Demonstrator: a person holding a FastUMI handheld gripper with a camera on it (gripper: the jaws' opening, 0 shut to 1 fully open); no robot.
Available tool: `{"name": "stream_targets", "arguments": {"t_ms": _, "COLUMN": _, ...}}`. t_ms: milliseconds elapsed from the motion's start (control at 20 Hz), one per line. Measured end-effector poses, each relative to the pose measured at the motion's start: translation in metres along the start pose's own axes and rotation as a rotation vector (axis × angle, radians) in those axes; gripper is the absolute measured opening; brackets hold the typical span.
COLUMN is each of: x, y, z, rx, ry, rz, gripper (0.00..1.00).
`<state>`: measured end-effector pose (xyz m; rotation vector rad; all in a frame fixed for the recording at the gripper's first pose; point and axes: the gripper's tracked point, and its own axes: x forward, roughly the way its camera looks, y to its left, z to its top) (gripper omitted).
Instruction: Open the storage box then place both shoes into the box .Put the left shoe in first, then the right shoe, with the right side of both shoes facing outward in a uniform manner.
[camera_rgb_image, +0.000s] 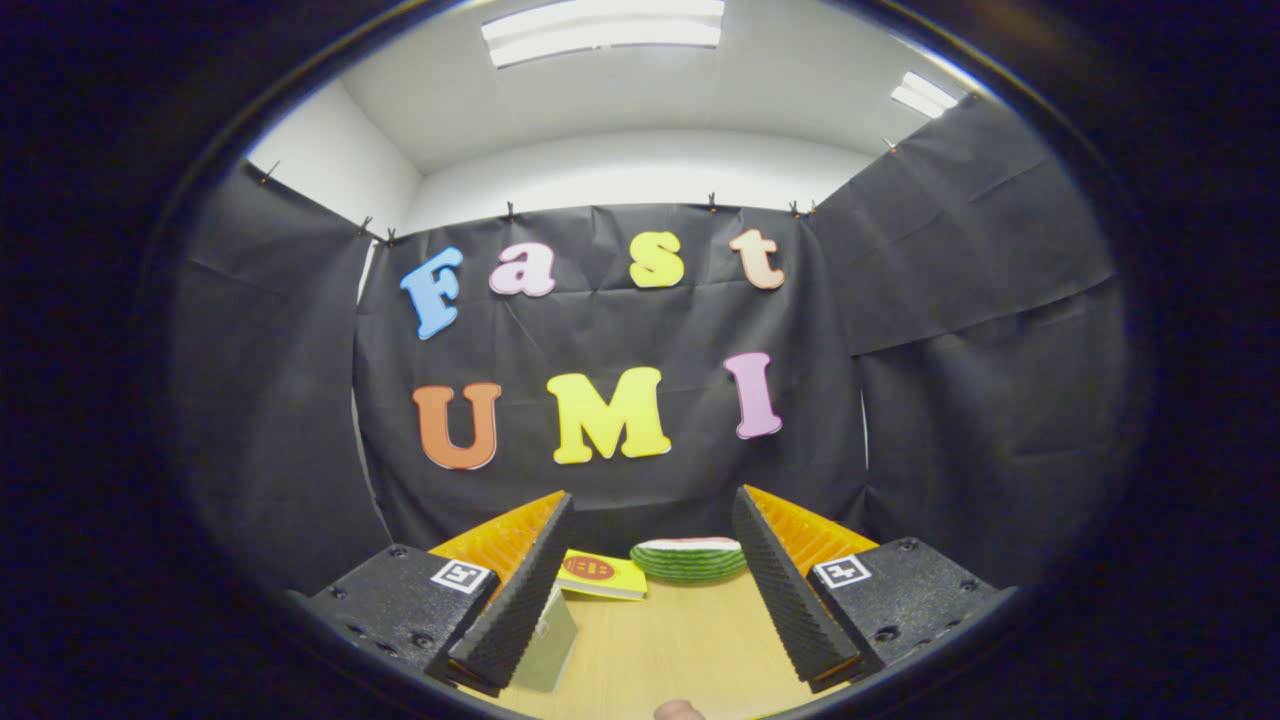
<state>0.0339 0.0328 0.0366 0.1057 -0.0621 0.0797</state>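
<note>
Hovering over a pale wooden tabletop (680, 650), the gripper (655, 585) holds its two ribbed black fingers (790, 595) spread wide, nothing between them. Beyond the tips, against the black cloth wall (950, 300), sits a watermelon-slice piece (690, 558), green rind, white and red on top, and beside it a yellow packet (600, 575) with a red oval mark, its writing too small to read. White ceiling, two strip lights (605, 30). Storage box and shoes: whereabouts cannot be told.
</note>
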Motion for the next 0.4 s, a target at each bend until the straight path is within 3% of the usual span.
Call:
{"name": "stream_targets", "arguments": {"t_ms": 150, "x": -0.007, "y": -0.009, "z": 0.007, "rx": 0.039, "ry": -0.022, "rz": -0.004, "gripper": 1.00}}
{"name": "stream_targets", "arguments": {"t_ms": 400, "x": 0.000, "y": -0.017, "z": 0.001, "rx": -0.004, "ry": -0.014, "rz": -0.038, "gripper": 1.00}}
